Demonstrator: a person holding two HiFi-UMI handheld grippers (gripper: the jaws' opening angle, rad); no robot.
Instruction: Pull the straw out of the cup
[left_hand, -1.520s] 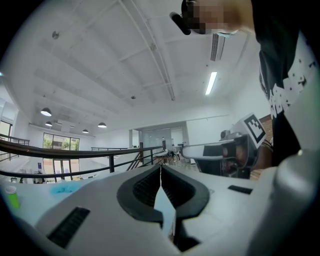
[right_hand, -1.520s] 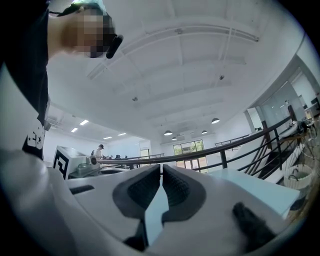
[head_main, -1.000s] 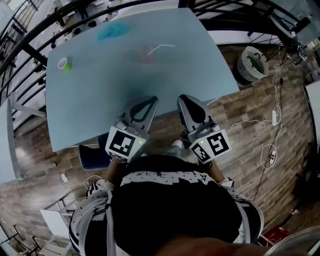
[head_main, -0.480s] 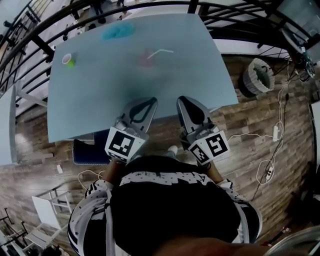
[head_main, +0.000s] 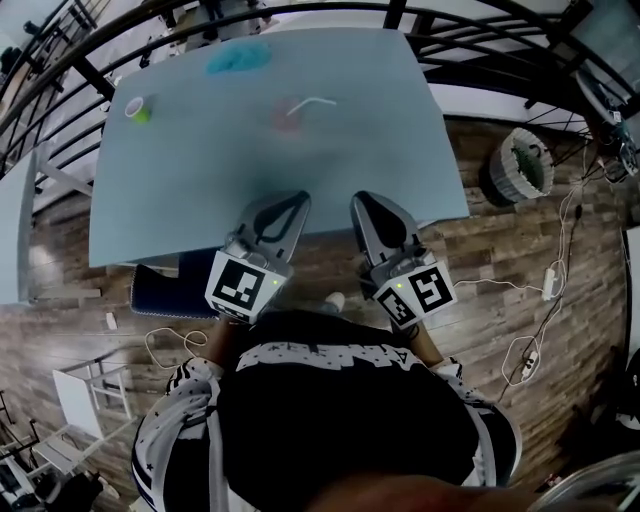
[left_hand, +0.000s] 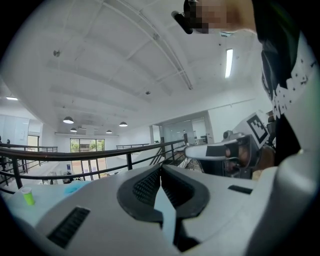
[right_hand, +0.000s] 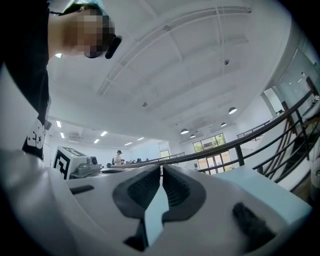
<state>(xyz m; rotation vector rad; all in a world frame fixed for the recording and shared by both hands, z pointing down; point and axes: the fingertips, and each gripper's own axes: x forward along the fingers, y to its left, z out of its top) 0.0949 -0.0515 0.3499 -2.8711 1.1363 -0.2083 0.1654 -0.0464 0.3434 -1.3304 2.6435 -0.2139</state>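
Little shifts since a second ago: the view swings slightly, and the left tongs (head_main: 296, 199) and right tongs (head_main: 361, 198) stay at the table's (head_main: 190, 170) near edge. Both are pressed together and empty, likely resting before a reach. Well beyond them stands the cup (head_main: 286, 118), its straw (head_main: 312, 103) leaning right, untouched.

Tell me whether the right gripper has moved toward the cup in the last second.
No: the right gripper still hovers over the near edge of the table, as far from the cup as before.
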